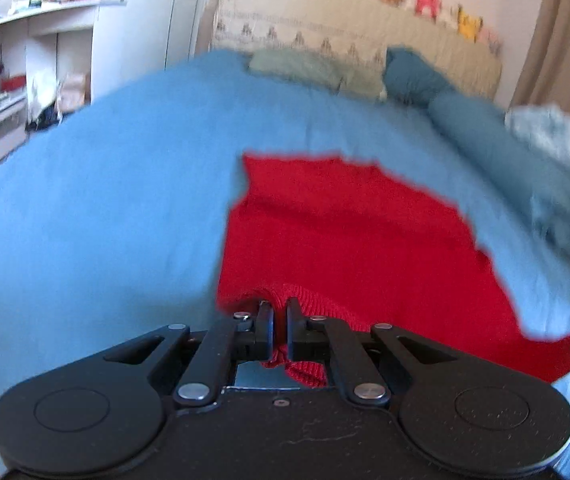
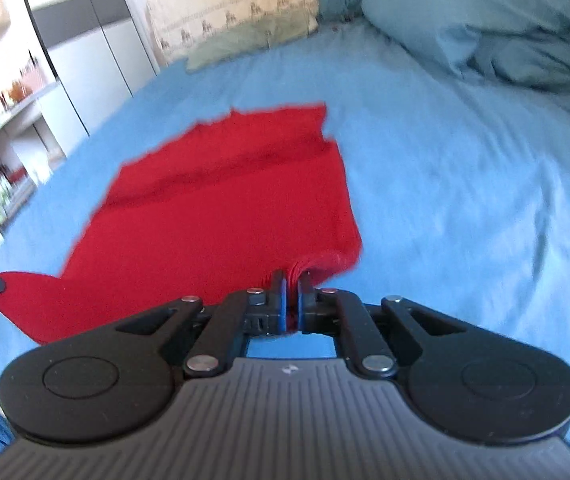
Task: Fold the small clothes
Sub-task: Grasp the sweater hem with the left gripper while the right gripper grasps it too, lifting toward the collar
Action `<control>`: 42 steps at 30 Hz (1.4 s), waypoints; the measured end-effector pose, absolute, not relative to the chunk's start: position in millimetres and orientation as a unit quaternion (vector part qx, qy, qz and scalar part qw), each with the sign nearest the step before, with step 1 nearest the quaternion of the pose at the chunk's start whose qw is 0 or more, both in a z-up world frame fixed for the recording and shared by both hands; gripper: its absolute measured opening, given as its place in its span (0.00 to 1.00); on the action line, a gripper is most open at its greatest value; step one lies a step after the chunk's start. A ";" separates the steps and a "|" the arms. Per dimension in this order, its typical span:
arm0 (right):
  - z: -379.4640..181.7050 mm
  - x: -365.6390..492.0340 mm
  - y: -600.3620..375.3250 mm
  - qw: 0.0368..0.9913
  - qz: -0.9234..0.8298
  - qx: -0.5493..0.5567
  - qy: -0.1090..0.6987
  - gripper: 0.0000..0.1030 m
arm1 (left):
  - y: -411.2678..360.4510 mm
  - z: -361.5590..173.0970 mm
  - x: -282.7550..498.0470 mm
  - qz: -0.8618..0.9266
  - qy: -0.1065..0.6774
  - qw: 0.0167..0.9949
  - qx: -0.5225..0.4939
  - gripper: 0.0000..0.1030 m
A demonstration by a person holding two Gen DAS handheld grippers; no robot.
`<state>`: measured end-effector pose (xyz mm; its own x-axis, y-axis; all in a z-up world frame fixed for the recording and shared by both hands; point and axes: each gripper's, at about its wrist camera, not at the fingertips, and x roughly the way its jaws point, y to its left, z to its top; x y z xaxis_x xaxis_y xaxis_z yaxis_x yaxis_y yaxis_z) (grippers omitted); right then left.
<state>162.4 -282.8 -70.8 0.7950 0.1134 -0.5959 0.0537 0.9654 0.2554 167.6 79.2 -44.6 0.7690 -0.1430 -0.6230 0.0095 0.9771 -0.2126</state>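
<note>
We see red knit garment spread on blue bed sheet, near bed's middle. Left gripper pinched tight on bunched near edge of garment. Right gripper likewise clamped on garment's near right corner, fabric gathered between fingers. Rumpled blue duvet well apart, toward headboard. Pictures motion-blurred.

I read the garment as red knit cloth, ribbed at the pinched edge, matt. Sheet: smooth blue cloth, faint sheen. Left gripper: matt black plastic, speckled, with shiny metal rivets. Right gripper: same plastic, over a ridged grey matt housing.
</note>
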 end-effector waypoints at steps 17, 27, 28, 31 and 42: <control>-76.6 532.5 -296.4 0.932 -0.055 0.136 0.332 0.19 | 62.2 -74.3 512.2 0.050 0.334 0.935 -0.111 0.05; -133.9 603.6 -300.4 0.927 -0.056 0.137 0.344 0.22 | 80.3 -128.8 566.3 0.072 0.359 0.921 -0.128 0.14; -133.3 602.9 -301.4 0.927 -0.059 0.139 0.344 0.26 | 80.9 -126.5 561.2 0.079 0.353 0.924 -0.125 0.19; -120.0 579.0 -299.7 0.939 -0.065 0.134 0.310 0.88 | 82.4 -109.7 539.1 0.102 0.324 0.936 -0.095 0.71; -156.5 467.9 -247.5 0.944 0.026 0.051 0.325 0.94 | 73.8 -145.7 428.8 -0.011 0.391 0.917 -0.083 0.71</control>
